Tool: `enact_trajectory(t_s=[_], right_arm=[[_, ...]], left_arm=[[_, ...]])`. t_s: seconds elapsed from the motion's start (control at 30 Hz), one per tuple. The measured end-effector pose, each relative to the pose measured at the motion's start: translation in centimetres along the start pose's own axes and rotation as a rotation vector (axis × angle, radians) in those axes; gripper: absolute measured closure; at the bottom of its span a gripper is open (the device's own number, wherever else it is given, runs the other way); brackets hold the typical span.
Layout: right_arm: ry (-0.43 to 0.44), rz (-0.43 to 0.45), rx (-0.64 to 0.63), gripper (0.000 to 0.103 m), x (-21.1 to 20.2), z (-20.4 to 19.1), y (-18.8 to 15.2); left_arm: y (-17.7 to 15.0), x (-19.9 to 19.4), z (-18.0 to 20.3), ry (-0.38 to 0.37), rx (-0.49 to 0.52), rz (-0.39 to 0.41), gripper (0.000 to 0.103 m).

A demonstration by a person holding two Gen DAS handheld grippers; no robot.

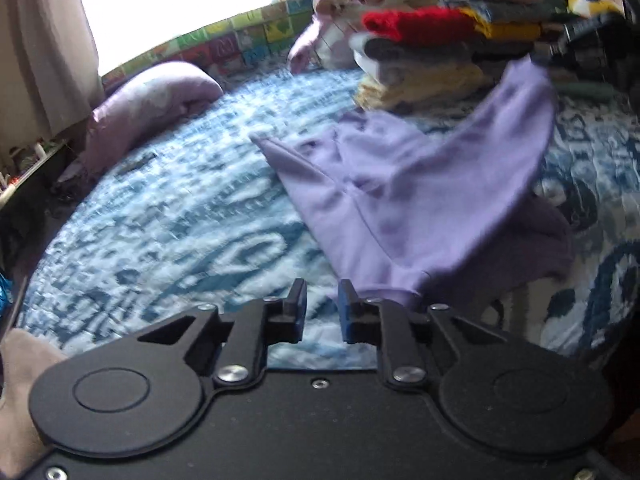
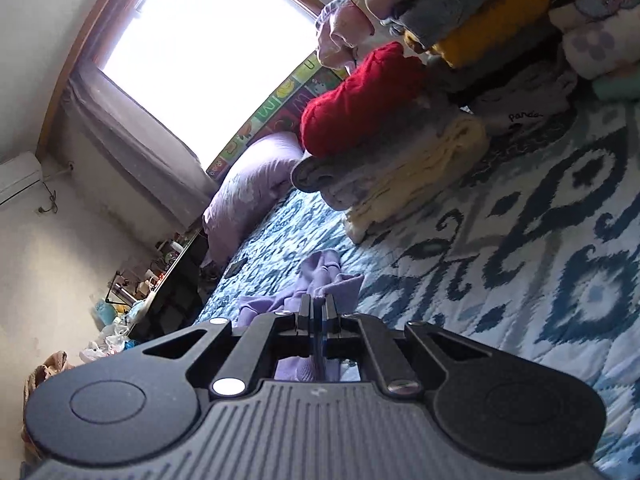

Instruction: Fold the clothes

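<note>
Left claw (image 1: 322,308): spread, fingers apart with a gap between the blue-lined pads, nothing between them; it hovers over the bed just beside the near hem of the lilac garment.
Right claw (image 2: 319,312): pressed together on a fold of the lilac garment, cloth showing both ahead of the fingertips and under the fingers.
Lilac garment (image 1: 404,196): spread across the blue-and-white bedspread in the left wrist view, one part lifted up and away toward the stack of clothes, blurred there; the rest lies flat with a few creases. In the right wrist view it is bunched ahead of the pinching claw (image 2: 320,280).
Bedspread (image 1: 168,216): quilted, blue and white pattern, covering the bed beneath the garment.
Stack of folded clothes (image 1: 424,60): at the far side of the bed beyond the garment; pale yellow knit at the bottom, grey above it, a red knit (image 2: 360,100) higher up, mustard yellow and other pieces on top.
Lilac pillow (image 1: 148,108): at the head of the bed, well apart from the garment, against a colourful patterned border.
Window (image 2: 208,52): bright, behind the pillow, with a curtain (image 1: 44,44) at its side.
Air-conditioning unit (image 2: 18,178): on the wall, at the left edge of the right wrist view.
</note>
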State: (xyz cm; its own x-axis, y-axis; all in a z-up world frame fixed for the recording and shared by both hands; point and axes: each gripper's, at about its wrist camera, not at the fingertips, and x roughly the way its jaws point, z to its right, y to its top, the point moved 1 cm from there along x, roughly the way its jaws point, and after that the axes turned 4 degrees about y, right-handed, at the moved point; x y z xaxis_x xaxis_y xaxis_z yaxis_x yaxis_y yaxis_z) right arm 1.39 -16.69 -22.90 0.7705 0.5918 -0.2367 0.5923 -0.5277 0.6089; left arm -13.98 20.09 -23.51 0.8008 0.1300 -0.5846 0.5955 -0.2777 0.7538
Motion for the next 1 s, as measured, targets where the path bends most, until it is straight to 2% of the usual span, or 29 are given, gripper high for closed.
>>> enact_trajectory(t_s=[0.17, 0.37, 0.57, 0.67, 0.83, 0.9, 1.0], right_arm=[[0.010, 0.006, -0.032, 0.097, -0.1, -0.5, 1.2], [0.018, 0.017, -0.063, 0.098, 0.0, -1.0, 2.5], [-0.014, -0.007, -0.056, 0.098, -0.2, 0.2, 1.7], [-0.038, -0.017, -0.026, 0.097, -0.4, 1.4, 1.1], [-0.032, -0.018, -0.008, 0.097, -0.7, 2.2, 1.1], [-0.025, -0.019, -0.014, 0.098, -0.5, 2.0, 1.2], [-0.018, -0.011, -0.013, 0.098, -0.3, 1.7, 1.4]], left_arm=[[-0.9, 0.5, 2.0, -0.042, 0.009, -0.034, 0.092], [-0.4, 1.1, 2.7, -0.096, -0.018, -0.026, 0.092], [-1.7, 3.0, 4.8, -0.124, 0.040, -0.071, 0.093], [-1.1, 1.4, 3.1, -0.143, -0.007, -0.043, 0.092], [0.7, -1.0, -1.5, -0.073, -0.106, 0.027, 0.092], [1.2, -0.8, -1.6, -0.064, -0.096, 0.031, 0.092], [1.5, 0.2, 0.2, -0.091, -0.046, 0.010, 0.092]])
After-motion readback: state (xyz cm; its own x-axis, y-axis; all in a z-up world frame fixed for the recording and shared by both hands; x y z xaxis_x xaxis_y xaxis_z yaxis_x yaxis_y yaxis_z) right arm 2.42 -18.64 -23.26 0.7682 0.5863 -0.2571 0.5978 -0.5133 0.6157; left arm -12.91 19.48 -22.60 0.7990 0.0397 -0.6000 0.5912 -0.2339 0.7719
